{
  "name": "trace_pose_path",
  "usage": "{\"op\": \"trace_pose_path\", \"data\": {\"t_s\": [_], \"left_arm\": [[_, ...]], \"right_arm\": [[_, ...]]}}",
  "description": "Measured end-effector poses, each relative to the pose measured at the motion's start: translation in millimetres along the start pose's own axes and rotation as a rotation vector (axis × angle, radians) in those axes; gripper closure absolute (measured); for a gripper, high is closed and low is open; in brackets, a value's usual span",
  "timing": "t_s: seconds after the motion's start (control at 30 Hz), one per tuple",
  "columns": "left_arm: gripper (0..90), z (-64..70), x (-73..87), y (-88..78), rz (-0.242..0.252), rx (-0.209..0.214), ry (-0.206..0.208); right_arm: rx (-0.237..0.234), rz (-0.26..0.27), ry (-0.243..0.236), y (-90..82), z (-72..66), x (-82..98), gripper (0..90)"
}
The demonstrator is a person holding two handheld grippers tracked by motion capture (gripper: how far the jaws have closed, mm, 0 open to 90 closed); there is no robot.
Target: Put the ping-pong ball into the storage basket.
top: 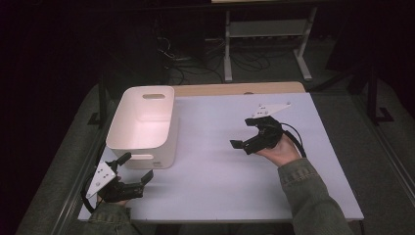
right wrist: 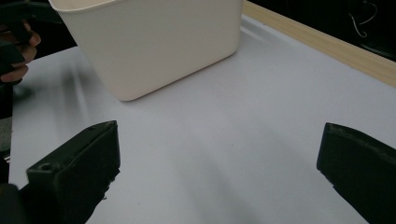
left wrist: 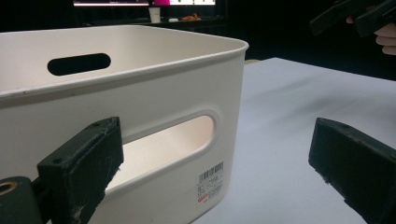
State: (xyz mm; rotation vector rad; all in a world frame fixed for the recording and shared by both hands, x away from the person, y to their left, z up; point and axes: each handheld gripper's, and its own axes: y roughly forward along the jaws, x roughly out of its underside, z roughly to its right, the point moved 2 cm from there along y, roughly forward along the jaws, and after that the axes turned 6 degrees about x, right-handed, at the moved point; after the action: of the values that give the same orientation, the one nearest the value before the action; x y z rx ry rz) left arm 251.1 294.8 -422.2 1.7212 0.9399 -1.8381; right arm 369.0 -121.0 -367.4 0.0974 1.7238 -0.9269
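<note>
Left gripper [top: 136, 167] is sitting at the near left corner of the white table [top: 220, 186], jaws spread wide, gripping nothing. It's pointing at the near end wall of the white plastic storage bin [top: 142, 122]; in the left gripper view one jaw is overlapping the bin's handle slot [left wrist: 163, 144] while the other is hanging off past the bin's corner over bare tabletop. Looks like just short of contact, but the angle isn't letting me confirm a gap. A barcode label [left wrist: 211, 181] is showing on the wall under the slot. The bin is standing upright on the left part of the table, its far end near the wooden strip [top: 240, 89] running along the table's back edge, and it's looking empty from the high view. Right gripper [top: 242, 133] is hovering over the middle-right of the table, well apart from the bin, jaws also wide open and holding nothing, aimed leftward toward the bin's long side. The right hand [top: 280, 150] is cradling it from below.
</note>
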Motion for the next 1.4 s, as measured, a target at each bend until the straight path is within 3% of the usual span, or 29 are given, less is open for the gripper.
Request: {"op": "trace_pose_path", "data": {"t_s": [0.97, 1.27, 1.4], "left_arm": [[2.5, 0.2, 0.2, 0.2, 0.000, 0.001, -0.004], [2.6, 0.1, 0.2, 0.1, -0.003, 0.000, -0.002], [2.6, 0.1, 0.2, 0.2, -0.002, -0.001, -0.001]], "right_arm": [[0.094, 0.079, 0.056, -35.2, 13.9, 49.3, 0.0], [0.136, 0.119, 0.070, -48.7, 19.1, 67.0, 0.0], [0.176, 0.148, 0.075, -55.2, 22.7, 77.0, 0.0]]}}
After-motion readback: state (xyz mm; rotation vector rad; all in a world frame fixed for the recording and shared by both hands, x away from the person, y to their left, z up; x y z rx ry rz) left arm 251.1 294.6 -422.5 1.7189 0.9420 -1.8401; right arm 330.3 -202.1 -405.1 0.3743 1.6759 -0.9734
